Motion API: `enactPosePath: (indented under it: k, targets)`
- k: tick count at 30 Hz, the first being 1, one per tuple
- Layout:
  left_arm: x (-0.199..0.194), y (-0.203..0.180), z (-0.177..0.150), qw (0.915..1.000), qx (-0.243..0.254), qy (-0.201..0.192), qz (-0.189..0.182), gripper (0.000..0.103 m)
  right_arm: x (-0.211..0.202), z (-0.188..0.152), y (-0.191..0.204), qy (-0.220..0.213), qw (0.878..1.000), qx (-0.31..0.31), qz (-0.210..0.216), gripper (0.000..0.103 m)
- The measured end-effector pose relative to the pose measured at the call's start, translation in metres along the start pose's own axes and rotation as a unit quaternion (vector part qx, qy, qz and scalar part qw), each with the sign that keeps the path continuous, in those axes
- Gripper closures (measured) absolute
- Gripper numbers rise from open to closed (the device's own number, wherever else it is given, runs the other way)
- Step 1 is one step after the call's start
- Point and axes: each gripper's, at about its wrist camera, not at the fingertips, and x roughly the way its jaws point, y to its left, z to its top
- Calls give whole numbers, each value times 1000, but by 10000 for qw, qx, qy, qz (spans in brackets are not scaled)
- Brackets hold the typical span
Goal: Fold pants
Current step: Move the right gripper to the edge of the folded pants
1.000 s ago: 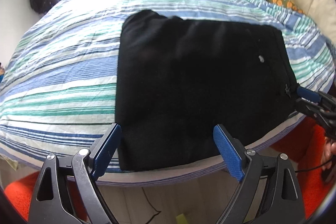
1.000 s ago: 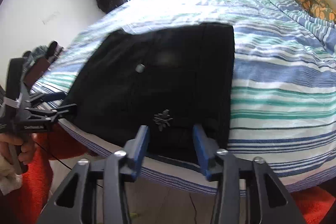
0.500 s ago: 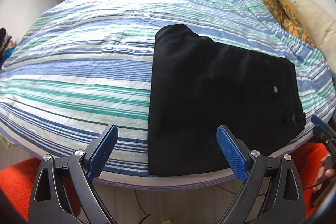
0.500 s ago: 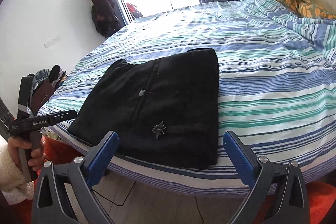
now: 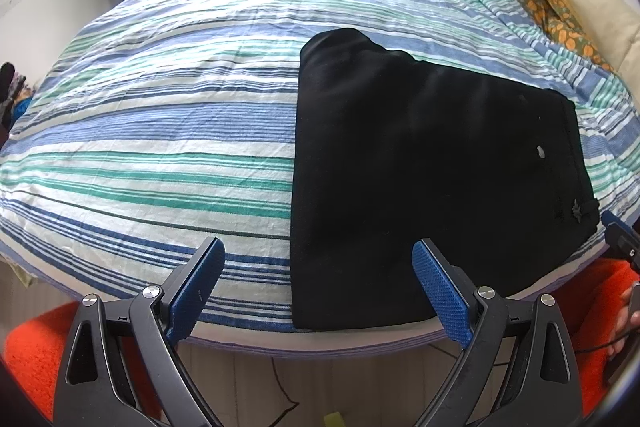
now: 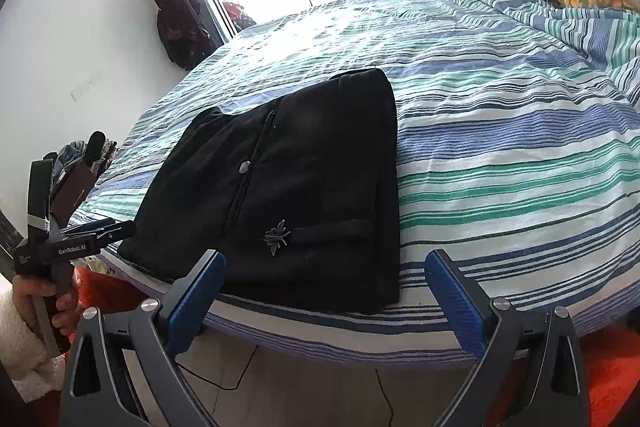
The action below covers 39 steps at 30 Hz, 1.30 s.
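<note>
Black pants [image 5: 432,171] lie folded compact at the near bed [image 5: 160,131] edge; your left gripper [image 5: 316,287] and right gripper [image 6: 324,291] stand apart, empty, so folding looks finished.

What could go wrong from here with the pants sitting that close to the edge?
1. The folded black pants lie right at the near edge of the striped blue-and-green bedspread; a nudge could slide them off.
2. The metal charm on the belt tab could snag a finger of the right gripper on a regrasp.
3. Both the right and the left gripper are open and off the cloth, so nothing secures the fold.
</note>
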Motion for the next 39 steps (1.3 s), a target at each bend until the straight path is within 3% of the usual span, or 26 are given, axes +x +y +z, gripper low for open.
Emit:
enactPosePath:
  k: [17,39]
  targets:
    - [2,8,2,9983,-274,193,-481,7,1,2,-3,21,9993,229,296,4]
    - [9,2,2,9973,-282,372,-566,7,6,12,-8,32,9958,716,572,4]
